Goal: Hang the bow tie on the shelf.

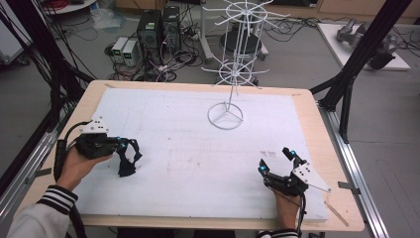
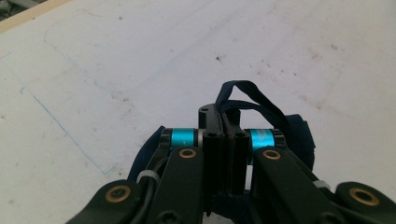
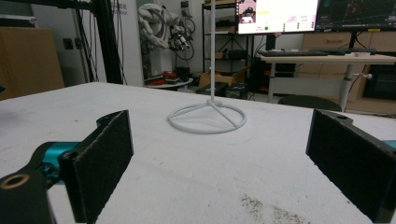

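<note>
Dark strappy item, navy-black fabric with thin straps, hangs from the left gripper at the left side of the white mat, its lower end at or just above the mat surface; cannot tell whether it touches. In the left gripper view the jaws stand pressed together, clamped on the fabric: a strap loops up past the tips, and more cloth bulges out on both sides beneath the blue rollers. Left hand holds the gripper body low near the mat's left edge, striped cuff at the forearm. Right gripper rests near the mat's front right, well apart from the fabric, jaws spread wide with nothing between them; in the right gripper view both black pads frame bare mat. White wire rack stands upright toward the far middle of the mat on its ring base. Mat lies on a wooden table. Computer towers and cables on the floor beyond.
</note>
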`<state>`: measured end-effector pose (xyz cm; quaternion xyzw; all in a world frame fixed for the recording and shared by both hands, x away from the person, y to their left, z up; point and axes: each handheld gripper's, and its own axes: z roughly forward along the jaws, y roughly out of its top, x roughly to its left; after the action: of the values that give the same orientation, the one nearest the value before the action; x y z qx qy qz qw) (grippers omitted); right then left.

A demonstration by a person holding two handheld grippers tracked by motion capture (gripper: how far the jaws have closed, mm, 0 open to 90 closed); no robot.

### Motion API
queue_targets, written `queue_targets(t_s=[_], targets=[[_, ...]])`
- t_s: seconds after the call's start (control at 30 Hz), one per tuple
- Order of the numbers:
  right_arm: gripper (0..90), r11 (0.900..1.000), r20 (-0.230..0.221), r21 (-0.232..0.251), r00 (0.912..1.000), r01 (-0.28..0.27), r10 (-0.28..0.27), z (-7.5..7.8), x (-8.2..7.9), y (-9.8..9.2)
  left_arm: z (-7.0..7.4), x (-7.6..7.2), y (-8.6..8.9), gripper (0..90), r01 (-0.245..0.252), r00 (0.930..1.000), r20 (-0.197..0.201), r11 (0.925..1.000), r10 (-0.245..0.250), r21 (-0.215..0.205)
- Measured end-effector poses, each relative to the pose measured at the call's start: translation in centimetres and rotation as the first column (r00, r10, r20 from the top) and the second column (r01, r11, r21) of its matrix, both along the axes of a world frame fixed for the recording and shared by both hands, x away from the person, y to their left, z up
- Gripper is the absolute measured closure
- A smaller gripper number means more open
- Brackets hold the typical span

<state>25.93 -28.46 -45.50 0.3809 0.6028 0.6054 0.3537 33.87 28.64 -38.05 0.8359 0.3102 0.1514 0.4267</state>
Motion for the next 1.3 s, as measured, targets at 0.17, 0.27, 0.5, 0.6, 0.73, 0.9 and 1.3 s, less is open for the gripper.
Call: queue_targets(t_s=[0.17, 0.27, 0.5, 0.6, 0.73, 0.9, 1.3], targets=[[6.4, 1.000, -0.005, 0.004, 1.0000, 0.000, 0.000, 0.0, 0.0, 0.0, 0.3, 0.0, 0.0, 87.7, -0.007, 0.9998, 0.019, 0.9990, 0.008, -0.044], [6.4, 1.000, -0.006, 0.005, 1.0000, 0.000, 0.000, 0.0, -0.1, 0.0, 0.5, -0.1, 0.0, 87.7, -0.016, 0.9993, 0.033, 0.9971, 0.019, -0.074], [6.4, 1.000, -0.001, 0.002, 1.0000, 0.000, 0.000, 0.0, 0.0, 0.0, 0.8, 0.0, -0.2, 87.8, -0.016, 0.9975, 0.065, 0.9880, 0.027, -0.154], [6.4, 1.000, -0.001, 0.002, 1.0000, 0.001, -0.001, 0.0, 0.0, 0.0, 0.8, 0.1, -0.3, 87.8, -0.009, 0.9970, 0.074, 0.9835, 0.023, -0.181], [6.4, 1.000, -0.005, 0.004, 1.0000, -0.001, 0.001, 0.0, -0.1, 0.1, 0.8, 0.4, -0.5, 87.8, -0.007, 0.9956, 0.090, 0.9774, 0.027, -0.211], [6.4, 1.000, -0.005, 0.004, 1.0000, 0.000, 0.000, 0.0, -0.1, 0.0, 0.9, 0.8, -0.8, 87.8, -0.008, 0.9948, 0.096, 0.9671, 0.034, -0.254], [6.4, 1.000, -0.001, 0.002, 1.0000, 0.001, -0.001, 0.0, 0.0, 0.0, 1.8, 1.5, -1.9, 87.8, -0.012, 0.9909, 0.123, 0.9445, 0.055, -0.328]])
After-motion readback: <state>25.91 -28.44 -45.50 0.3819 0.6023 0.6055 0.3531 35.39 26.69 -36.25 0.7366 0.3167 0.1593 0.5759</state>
